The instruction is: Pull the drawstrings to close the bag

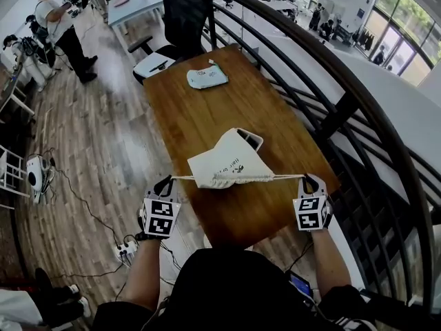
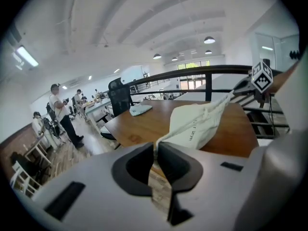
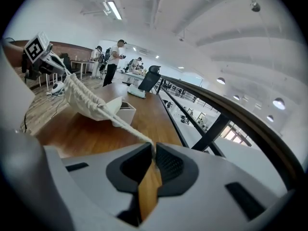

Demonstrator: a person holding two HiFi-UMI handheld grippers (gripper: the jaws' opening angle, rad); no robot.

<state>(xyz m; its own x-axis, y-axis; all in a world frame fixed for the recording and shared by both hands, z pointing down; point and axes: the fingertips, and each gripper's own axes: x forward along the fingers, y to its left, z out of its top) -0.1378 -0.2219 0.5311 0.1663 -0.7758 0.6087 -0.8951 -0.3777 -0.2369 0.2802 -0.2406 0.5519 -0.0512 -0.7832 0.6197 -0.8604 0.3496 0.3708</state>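
Wood floor (image 1: pixel 83 136), brown table (image 1: pixel 200 109), curved black railing (image 1: pixel 358 95), ceiling lamps (image 2: pixel 209 40).

The bag (image 1: pixel 227 163) is laid on the near half of the table (image 1: pixel 186 116), with a small box (image 1: pixel 251 139) touching it behind and a flat packet (image 1: pixel 207 78) placed near the far end, before a chair (image 1: pixel 180 12). The left drawstring (image 1: pixel 185 178) is stretched leftward past the table edge into the jaws of the left gripper (image 1: pixel 165 183), the right drawstring (image 1: pixel 288 177) rightward into those of the right gripper (image 1: pixel 310 181). A railing (image 1: pixel 331 74) is run along the table's right side
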